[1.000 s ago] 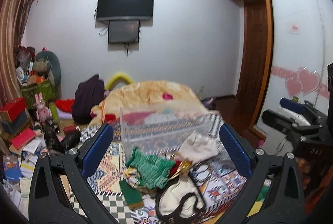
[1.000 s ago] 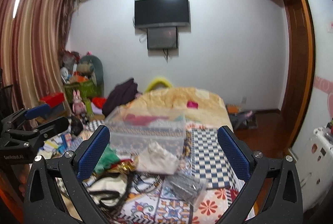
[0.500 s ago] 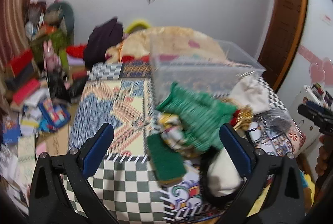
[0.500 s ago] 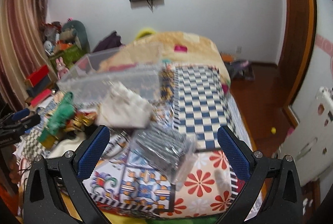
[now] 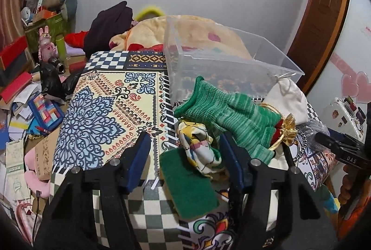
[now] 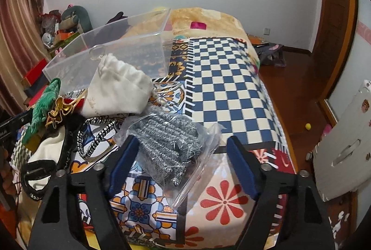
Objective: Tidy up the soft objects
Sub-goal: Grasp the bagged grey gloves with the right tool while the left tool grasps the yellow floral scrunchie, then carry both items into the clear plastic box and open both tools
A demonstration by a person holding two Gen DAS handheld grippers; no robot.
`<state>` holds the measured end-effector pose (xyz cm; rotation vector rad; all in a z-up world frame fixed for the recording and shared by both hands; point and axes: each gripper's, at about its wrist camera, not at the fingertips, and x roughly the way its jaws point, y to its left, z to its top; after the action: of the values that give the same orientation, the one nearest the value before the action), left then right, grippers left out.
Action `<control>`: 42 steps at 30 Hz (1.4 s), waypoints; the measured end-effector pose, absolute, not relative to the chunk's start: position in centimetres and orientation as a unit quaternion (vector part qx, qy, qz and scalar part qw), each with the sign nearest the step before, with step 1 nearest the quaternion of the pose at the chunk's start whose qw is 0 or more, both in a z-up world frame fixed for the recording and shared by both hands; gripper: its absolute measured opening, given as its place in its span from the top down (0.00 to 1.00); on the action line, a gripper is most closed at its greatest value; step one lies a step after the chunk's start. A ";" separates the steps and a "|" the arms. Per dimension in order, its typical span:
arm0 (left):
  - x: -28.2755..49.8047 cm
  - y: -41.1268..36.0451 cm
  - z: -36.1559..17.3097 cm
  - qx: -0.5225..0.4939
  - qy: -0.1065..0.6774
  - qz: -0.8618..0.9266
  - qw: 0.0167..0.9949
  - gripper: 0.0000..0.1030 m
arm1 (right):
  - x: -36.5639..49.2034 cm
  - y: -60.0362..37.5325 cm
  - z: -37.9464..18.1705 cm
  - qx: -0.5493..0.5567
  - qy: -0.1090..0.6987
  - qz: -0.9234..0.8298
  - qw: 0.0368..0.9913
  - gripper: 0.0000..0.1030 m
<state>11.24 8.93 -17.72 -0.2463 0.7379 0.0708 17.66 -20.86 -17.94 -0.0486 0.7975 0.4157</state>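
Note:
A pile of soft things lies on the patterned bedspread in front of a clear plastic bin (image 5: 231, 64) (image 6: 109, 57). In the left wrist view my left gripper (image 5: 185, 154) is open, its fingers either side of a yellow-patterned cloth (image 5: 197, 147) and a green scouring pad (image 5: 187, 185), with green knitted gloves (image 5: 231, 115) just beyond. In the right wrist view my right gripper (image 6: 180, 157) is open around a bag of grey knitted fabric (image 6: 171, 141). A white drawstring pouch (image 6: 116, 89) lies behind it, with a gold bow (image 6: 59, 108) to the left.
A black-and-white cord (image 6: 95, 136) and a cream bag with black straps (image 6: 46, 154) lie left of the grey bag. Books and toys clutter the floor at the left (image 5: 30, 99). A beige blanket (image 5: 148, 31) is heaped behind the bin. The bed edge drops to a wooden floor (image 6: 301, 96).
Both grippers have tilted down and moved in close over the pile. The left one now straddles the yellow cloth and green pad, the right one the bagged grey fabric. Both stay open.

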 end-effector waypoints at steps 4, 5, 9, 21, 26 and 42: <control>11.9 9.2 -18.1 -0.133 0.366 0.027 0.921 0.61 | 17.5 -20.5 -18.0 -0.023 0.388 0.217 0.896 0.53; 12.0 9.3 -18.1 -0.134 0.367 0.027 0.920 0.61 | 17.3 -20.5 -18.0 -0.023 0.387 0.221 0.895 0.56; 11.7 9.3 -17.8 -0.135 0.363 0.026 0.922 0.75 | 17.2 -20.1 -17.6 -0.034 0.377 0.222 0.899 0.69; 9.8 9.0 -14.3 -0.133 0.323 0.010 0.937 0.92 | 16.3 -21.3 -14.1 -0.021 0.330 0.210 0.920 0.76; 9.3 8.8 -11.4 -0.120 0.290 0.003 0.950 0.92 | 15.8 -21.2 -12.1 -0.019 0.302 0.213 0.929 0.76; 13.0 8.1 -4.7 -0.099 0.213 -0.011 0.972 0.92 | 18.3 -16.1 -8.1 -0.010 0.227 0.277 0.934 0.76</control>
<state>13.01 8.14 -4.70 -0.2003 0.4307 -0.0215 18.26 -16.14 -8.13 -0.0209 0.4642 0.5661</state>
